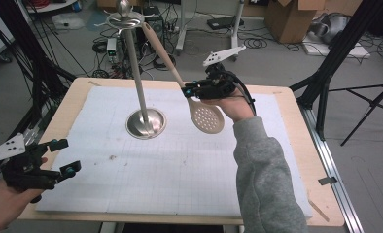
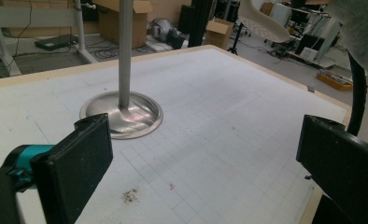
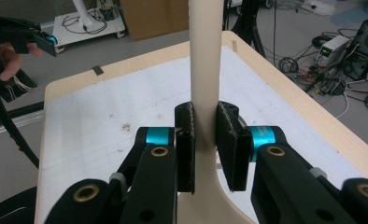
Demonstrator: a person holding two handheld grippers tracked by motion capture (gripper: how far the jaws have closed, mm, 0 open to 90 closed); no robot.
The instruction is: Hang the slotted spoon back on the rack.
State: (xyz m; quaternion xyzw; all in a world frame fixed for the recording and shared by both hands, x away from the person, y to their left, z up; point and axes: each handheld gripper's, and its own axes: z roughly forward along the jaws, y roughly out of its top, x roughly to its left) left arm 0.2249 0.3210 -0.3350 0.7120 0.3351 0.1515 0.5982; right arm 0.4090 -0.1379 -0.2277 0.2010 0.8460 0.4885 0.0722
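Spoons (image 1: 206, 118): one; stands (image 1: 146, 124): one.

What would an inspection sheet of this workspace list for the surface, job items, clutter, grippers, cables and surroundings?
Surface: white gridded mat on a wooden table, small dark stain.
Job's things: beige slotted spoon, handle top at the metal stand.
Clutter: nothing seen.
Grippers: right gripper shut on the spoon handle; left gripper open, empty.
Cables: black cable off the right gripper.
Surroundings: cardboard boxes, floor wires, tripod.
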